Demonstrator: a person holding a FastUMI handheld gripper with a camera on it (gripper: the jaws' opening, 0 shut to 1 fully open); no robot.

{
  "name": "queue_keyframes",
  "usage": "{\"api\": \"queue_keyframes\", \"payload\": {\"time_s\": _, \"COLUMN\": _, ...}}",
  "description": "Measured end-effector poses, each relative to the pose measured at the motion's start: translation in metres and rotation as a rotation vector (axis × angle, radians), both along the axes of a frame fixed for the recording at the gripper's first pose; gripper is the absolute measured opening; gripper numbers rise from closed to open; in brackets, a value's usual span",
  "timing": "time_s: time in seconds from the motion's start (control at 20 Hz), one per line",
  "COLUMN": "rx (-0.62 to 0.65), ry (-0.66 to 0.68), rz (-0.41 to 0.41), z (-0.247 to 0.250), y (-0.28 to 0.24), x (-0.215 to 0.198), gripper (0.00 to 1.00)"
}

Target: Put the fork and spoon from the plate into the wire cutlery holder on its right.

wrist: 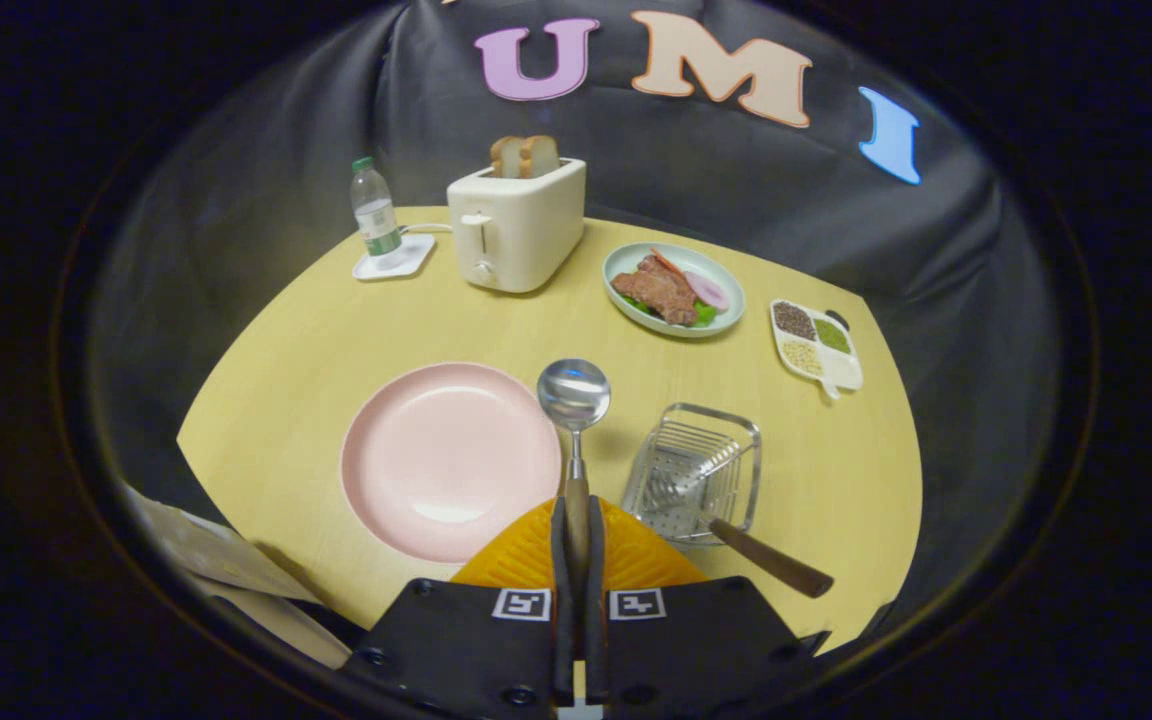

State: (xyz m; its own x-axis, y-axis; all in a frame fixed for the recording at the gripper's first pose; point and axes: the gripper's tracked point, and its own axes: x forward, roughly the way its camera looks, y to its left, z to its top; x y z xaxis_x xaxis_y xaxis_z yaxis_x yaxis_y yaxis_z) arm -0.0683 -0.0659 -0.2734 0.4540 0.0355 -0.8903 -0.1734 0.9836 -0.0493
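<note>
Spoon (574, 400) handle sits pinched between the jaws of the gripper (576, 545), which are drawn in narrow around it, bowl pointing forward and raised above the worktop (316, 330) in the gap between the pink plate (446, 460) and the wire cutlery holder (698, 470). The plate looks bare now. The fork (726, 510) already lies in the holder, tines down in the basket and its brown handle sticking out over the near rim toward the gripper's right side.

From where things stand, the spoon is the last piece to go. To do it cleanly, I would say the person should swing the gripper right until the bowl is over the open top of the holder, then tip the bowl downward so it enters first, keeping to the far side of the fork handle so the two do not knock. The holder looks light, so lowering gently rather than dropping should stop it sliding. Letting go only once the bowl rests inside seems wise.
</note>
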Motion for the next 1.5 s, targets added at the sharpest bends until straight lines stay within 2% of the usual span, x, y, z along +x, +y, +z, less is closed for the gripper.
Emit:
{"api": "queue_keyframes", "payload": {"time_s": 0.45, "rx": -0.031, "ry": 0.079, "rz": -0.042, "z": 0.011, "y": -0.049, "x": -0.006, "gripper": 0.07}}
{"api": "queue_keyframes", "payload": {"time_s": 0.85, "rx": -0.016, "ry": 0.153, "rz": -0.111, "z": 0.007, "y": -0.065, "x": -0.015, "gripper": 0.07}}
{"api": "queue_keyframes", "payload": {"time_s": 1.3, "rx": -0.001, "ry": 0.135, "rz": -0.110, "z": 0.009, "y": -0.062, "x": -0.010, "gripper": 0.19}}
{"api": "queue_keyframes", "payload": {"time_s": 1.35, "rx": 0.009, "ry": 0.130, "rz": -0.107, "z": 0.008, "y": -0.060, "x": -0.009, "gripper": 0.24}}
{"api": "queue_keyframes", "payload": {"time_s": 1.5, "rx": 0.055, "ry": 0.112, "rz": -0.094, "z": 0.012, "y": -0.045, "x": -0.005, "gripper": 0.56}}
